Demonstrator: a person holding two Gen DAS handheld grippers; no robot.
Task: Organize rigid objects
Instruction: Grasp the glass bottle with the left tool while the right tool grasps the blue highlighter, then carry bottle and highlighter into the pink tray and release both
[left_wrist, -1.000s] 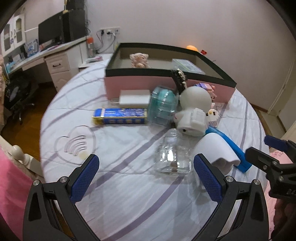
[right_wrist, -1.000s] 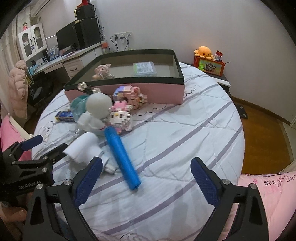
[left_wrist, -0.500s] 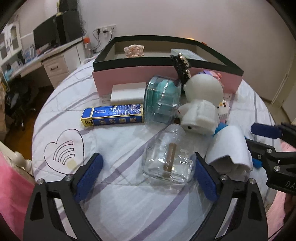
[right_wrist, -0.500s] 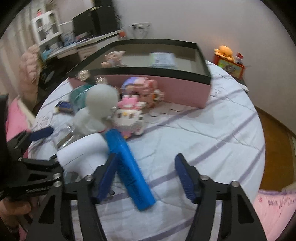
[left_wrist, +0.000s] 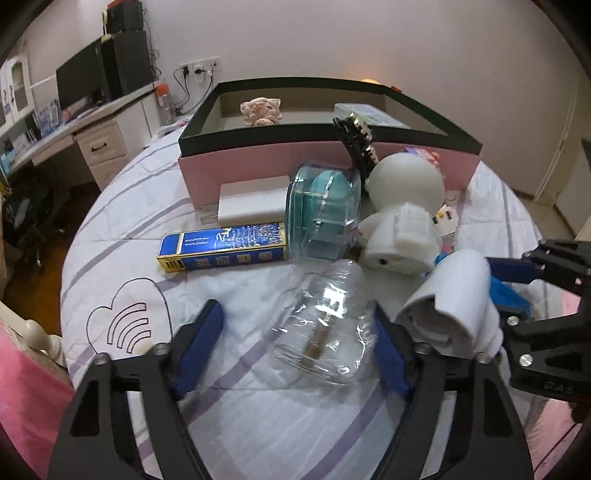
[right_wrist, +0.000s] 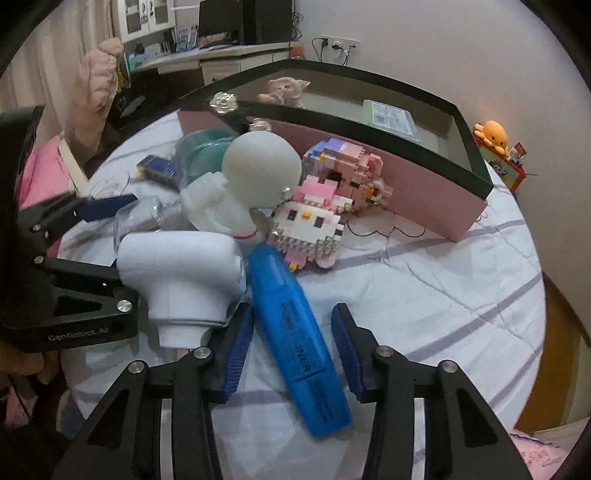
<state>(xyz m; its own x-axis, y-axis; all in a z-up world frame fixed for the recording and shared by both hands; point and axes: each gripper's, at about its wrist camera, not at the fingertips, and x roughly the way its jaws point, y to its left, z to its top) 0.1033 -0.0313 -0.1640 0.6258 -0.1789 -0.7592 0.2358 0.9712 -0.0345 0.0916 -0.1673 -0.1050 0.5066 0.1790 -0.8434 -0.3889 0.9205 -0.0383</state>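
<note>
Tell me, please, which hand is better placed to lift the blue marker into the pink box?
The right. Its claw already straddles the marker, closing on it. The left claw is around the clear bottle instead.

Open quilt (right_wrist: 424, 295) right of blue marker (right_wrist: 295, 332); left blocked by white holder (right_wrist: 181, 273), clutter behind.

Pale, purple-striped bedding under a heap of blue, white, pink and teal.

The sheet (left_wrist: 229, 424) was white with lilac stripes and a black heart outline. The marker (right_wrist: 299, 332) was bright blue with dark print; the bottle (left_wrist: 325, 332) clear; the figure (left_wrist: 402, 206) plain white. The block cat (right_wrist: 306, 225) was pink and white. The case (left_wrist: 323, 210) was teal, the carton (left_wrist: 225, 247) blue with gold edges, the box (left_wrist: 207, 173) pink with a black rim. Gripper pads (right_wrist: 236, 350) were blue on black.
</note>
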